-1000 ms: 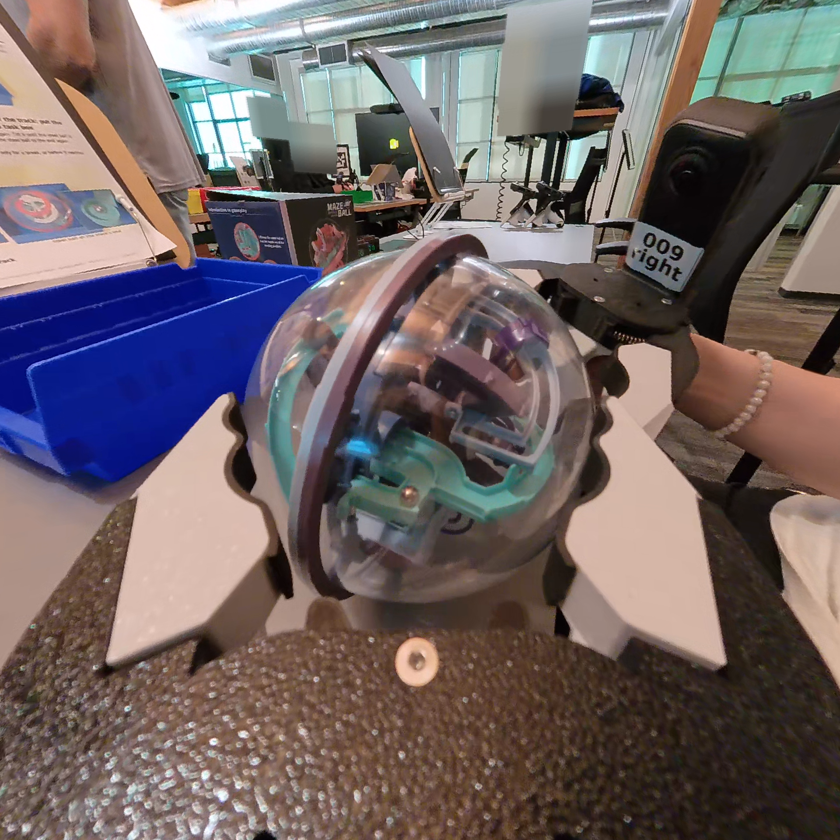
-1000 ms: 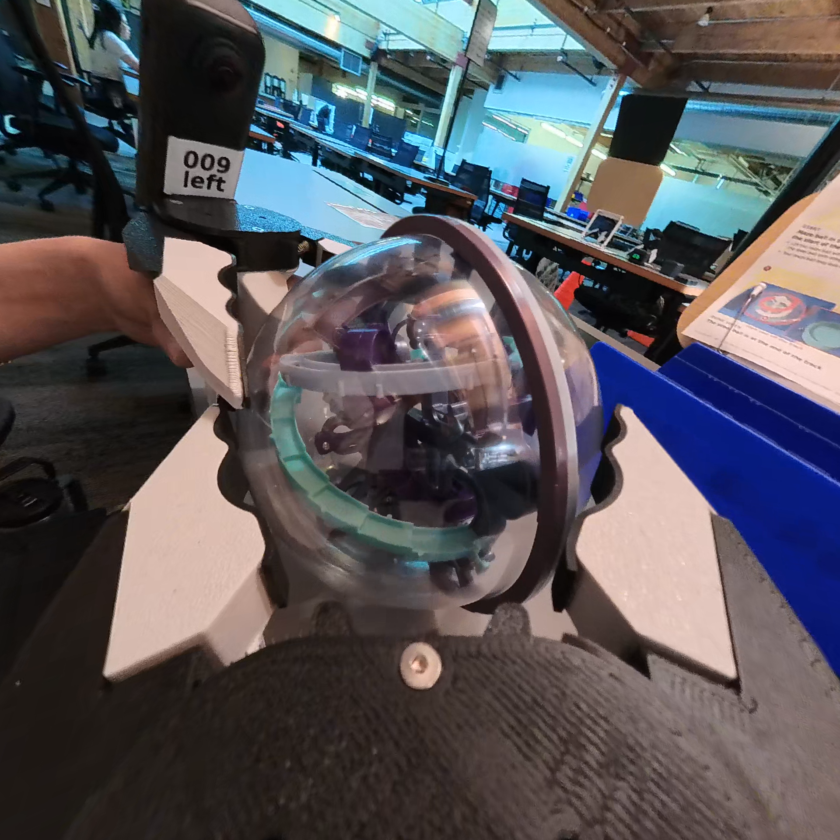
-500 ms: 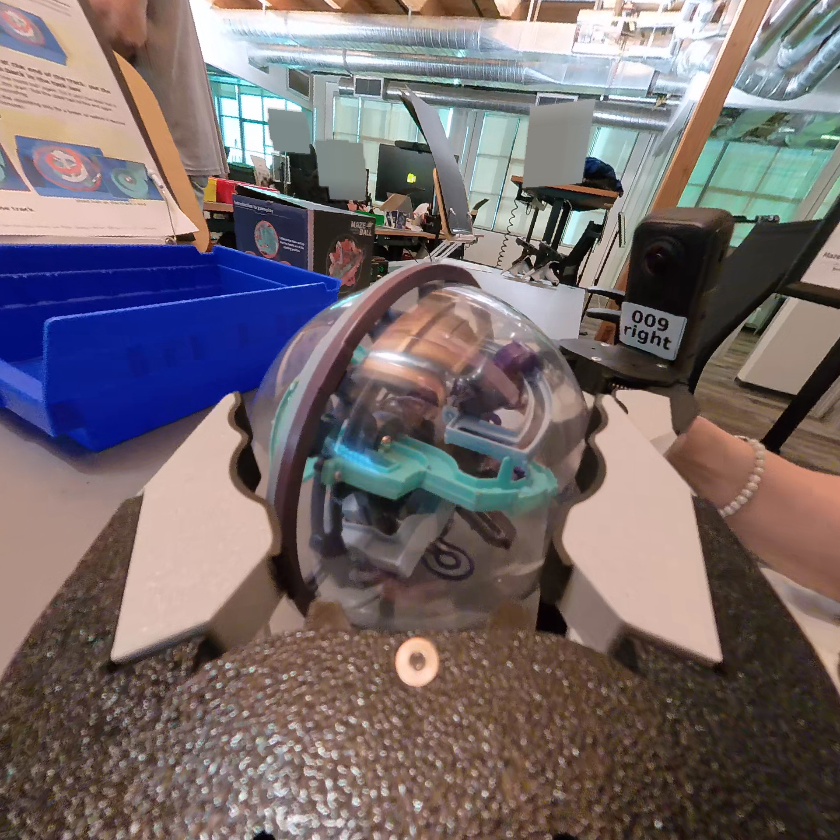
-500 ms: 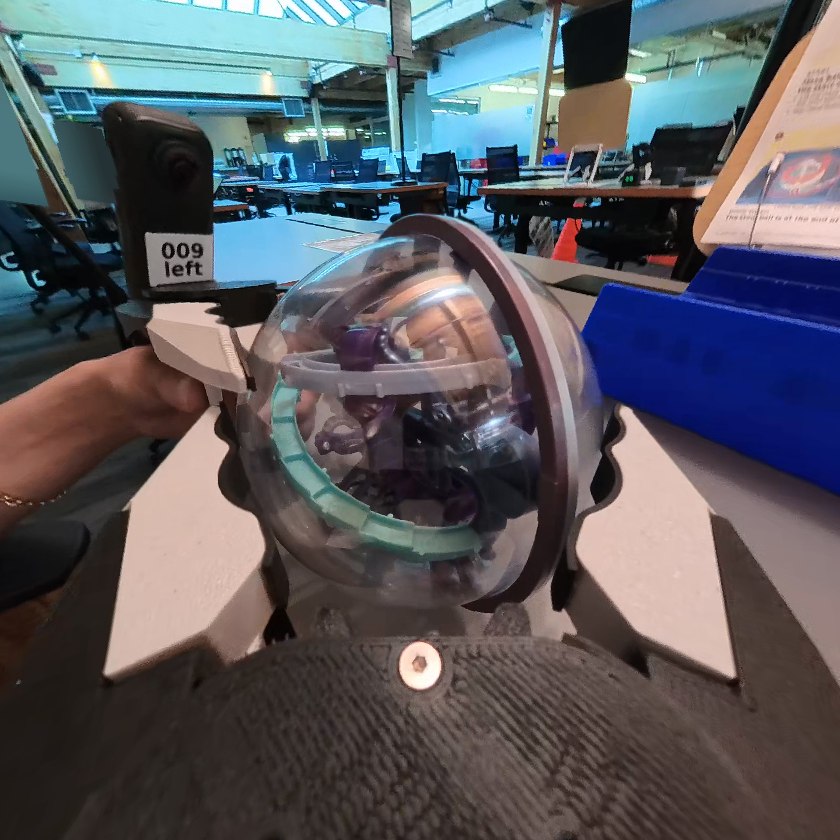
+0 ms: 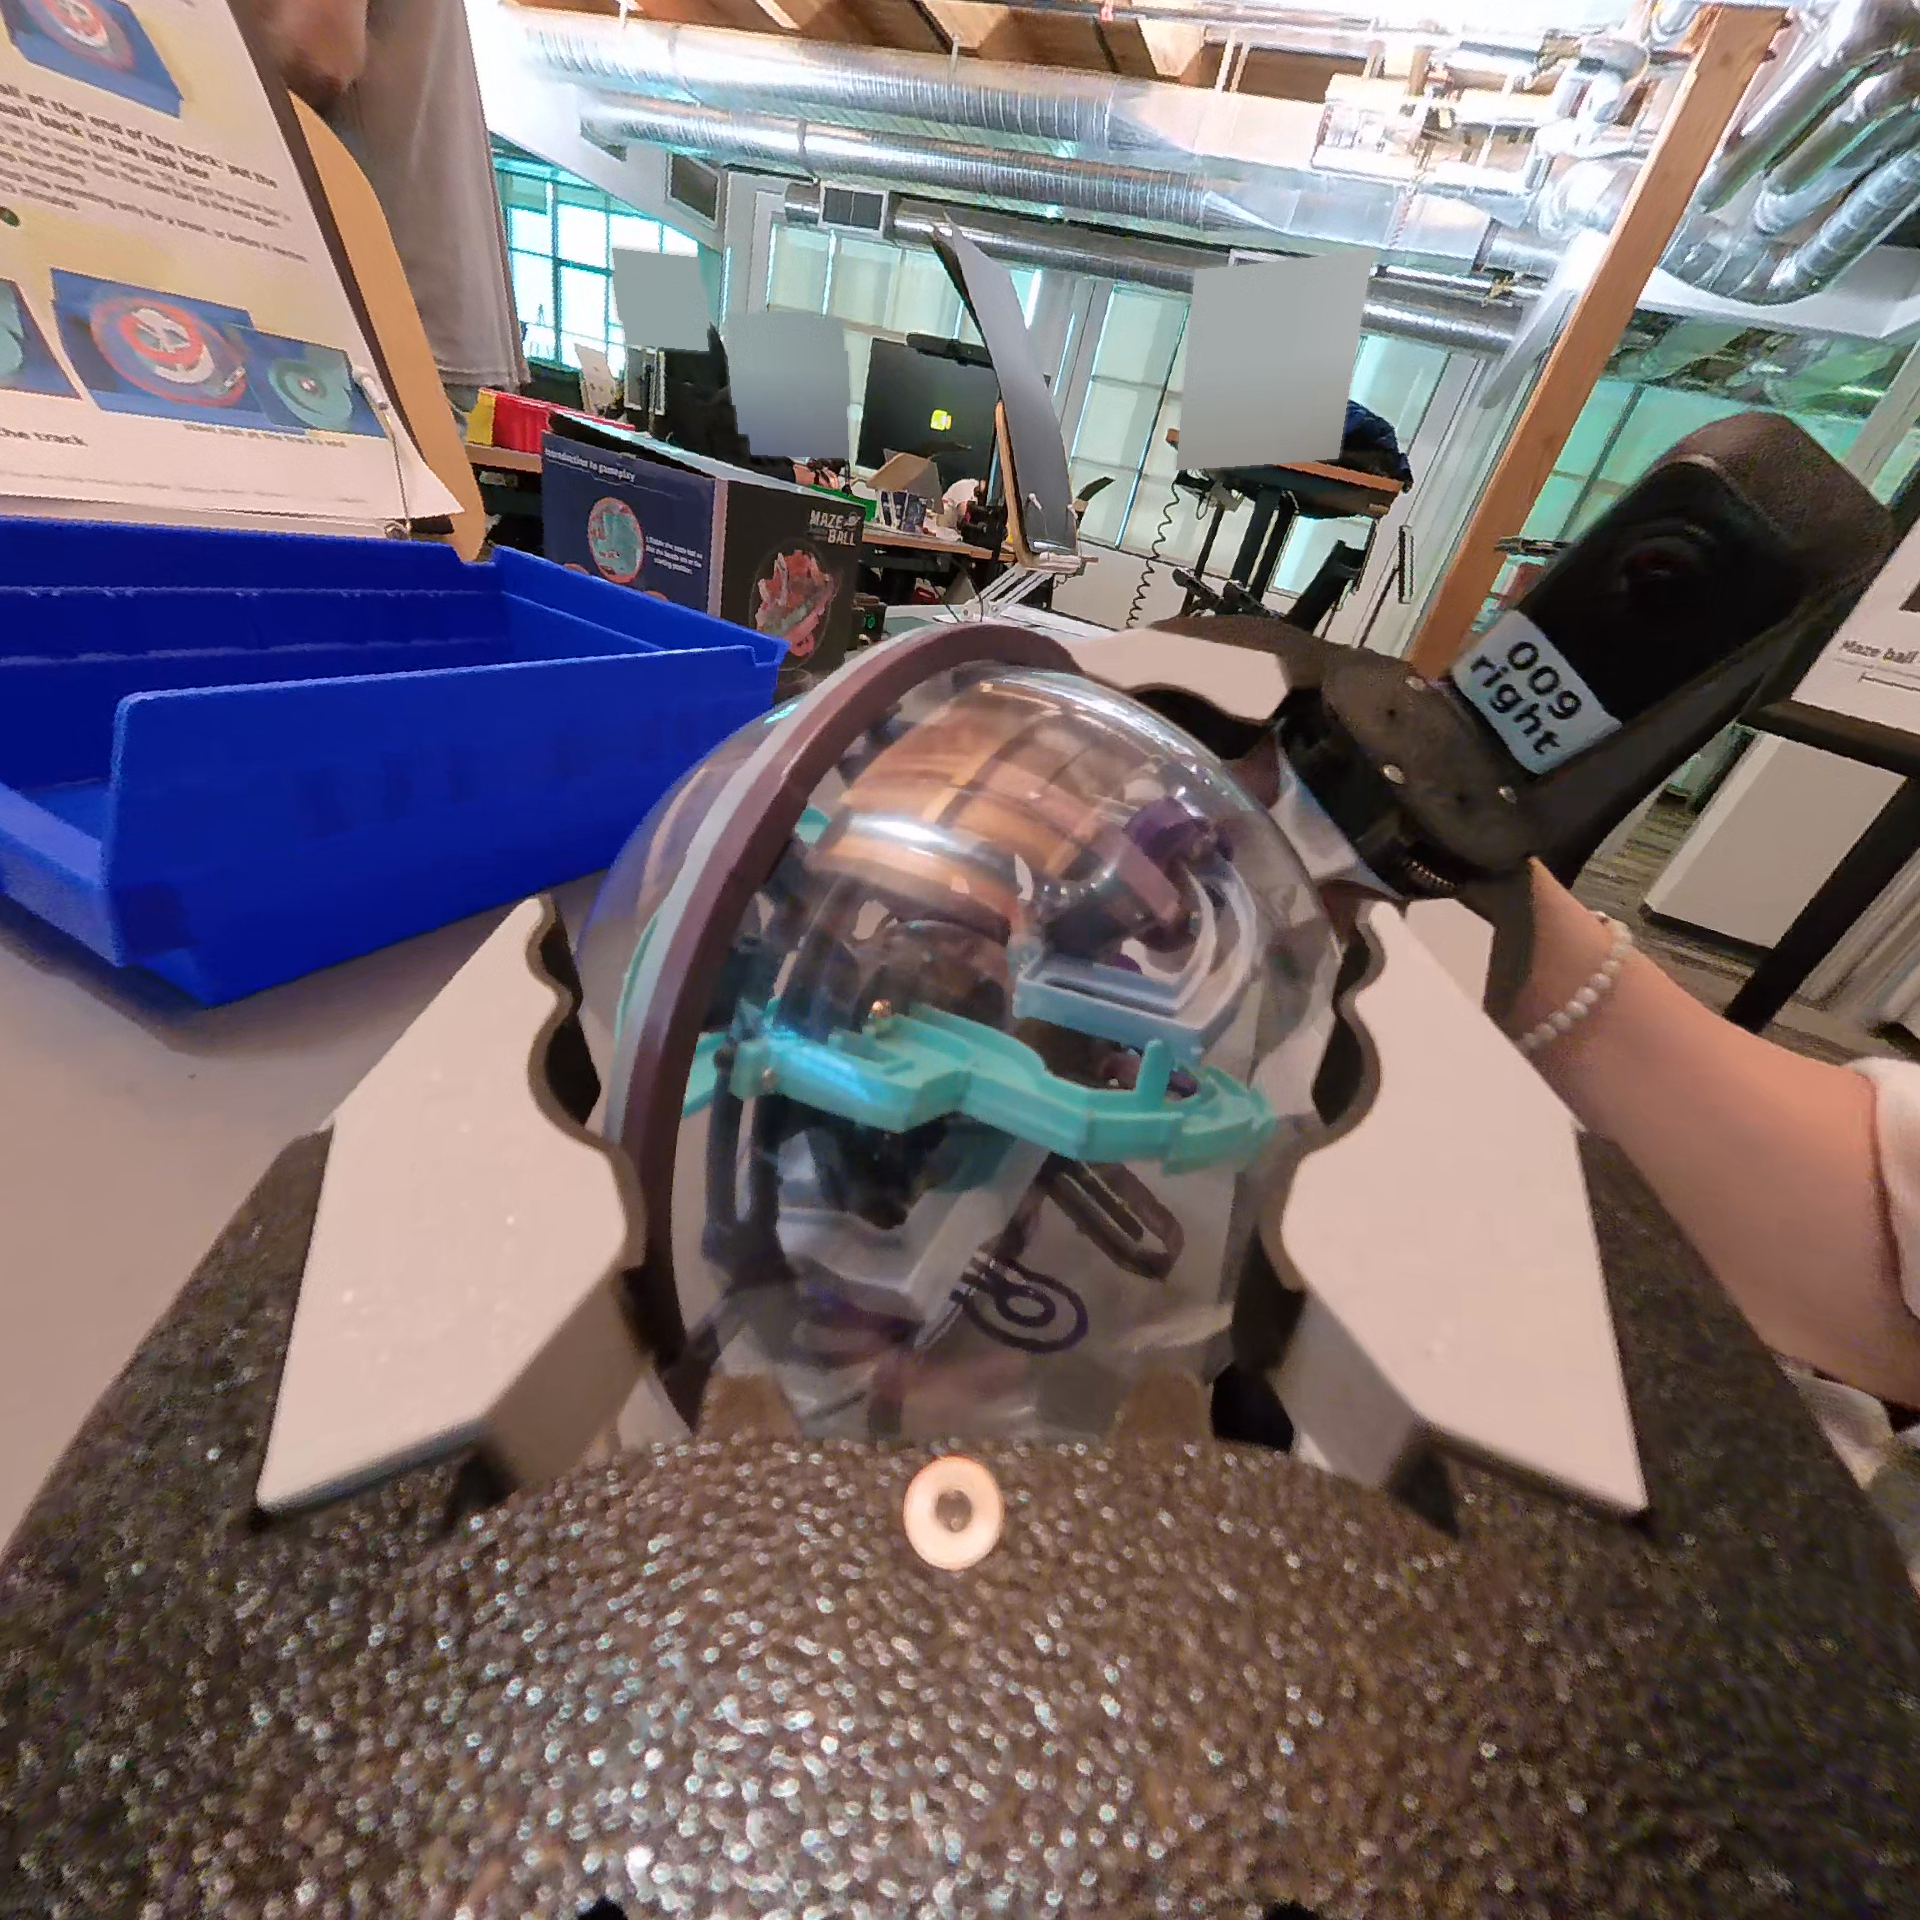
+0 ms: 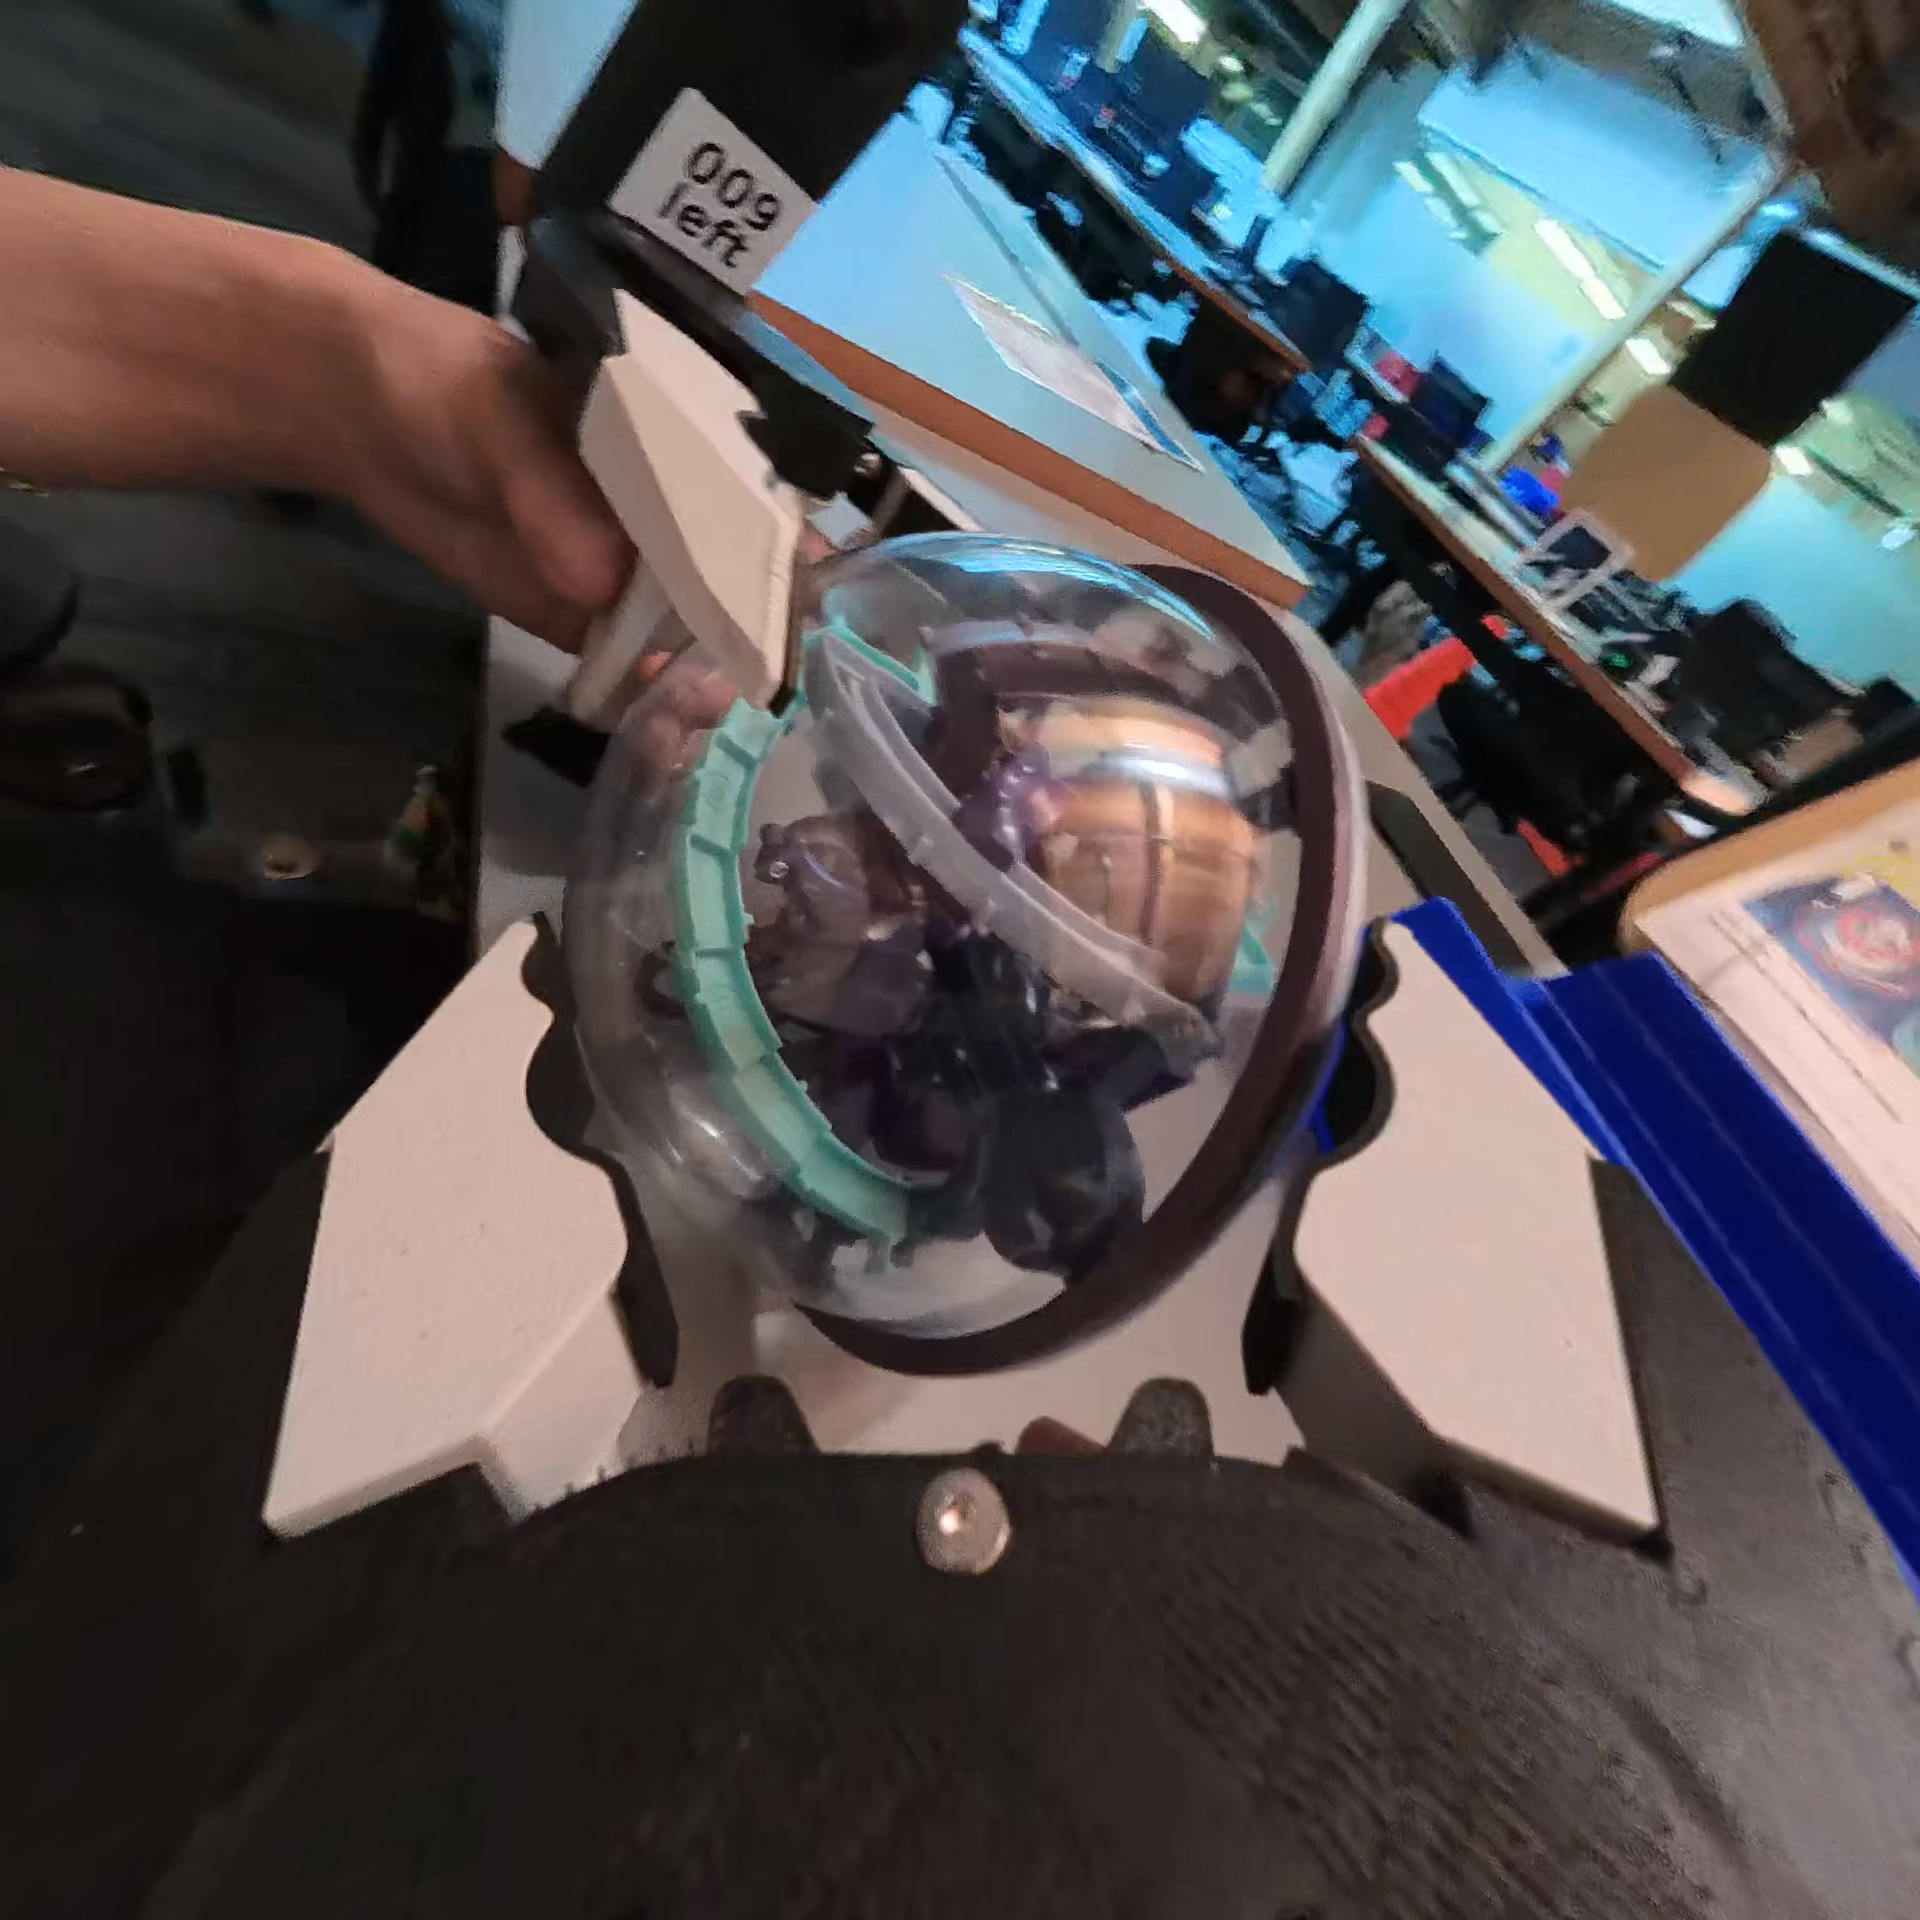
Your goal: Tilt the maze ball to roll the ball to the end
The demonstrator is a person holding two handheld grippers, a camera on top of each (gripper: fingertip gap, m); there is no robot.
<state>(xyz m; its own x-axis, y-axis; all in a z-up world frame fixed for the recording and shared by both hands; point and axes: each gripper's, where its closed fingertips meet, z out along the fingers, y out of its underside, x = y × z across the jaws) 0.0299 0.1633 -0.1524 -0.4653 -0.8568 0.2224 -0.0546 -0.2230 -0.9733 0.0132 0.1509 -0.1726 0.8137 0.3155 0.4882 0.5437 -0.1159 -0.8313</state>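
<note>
An open-plan office under a wooden ceiling hung with silver ducts (image 5: 935, 135). A slanted wooden post (image 5: 1579, 312) rises right of the ducts; behind it runs a wall of tall windows (image 5: 1122, 343) giving pale daylight. Below the windows stand dark monitors (image 5: 914, 416), a standing desk (image 5: 1288, 488) and office chairs. Right of the post the floor (image 5: 1621, 862) is wood plank. The right wrist view shows long desks (image 6: 1039, 343) with dark chairs, blurred.
</note>
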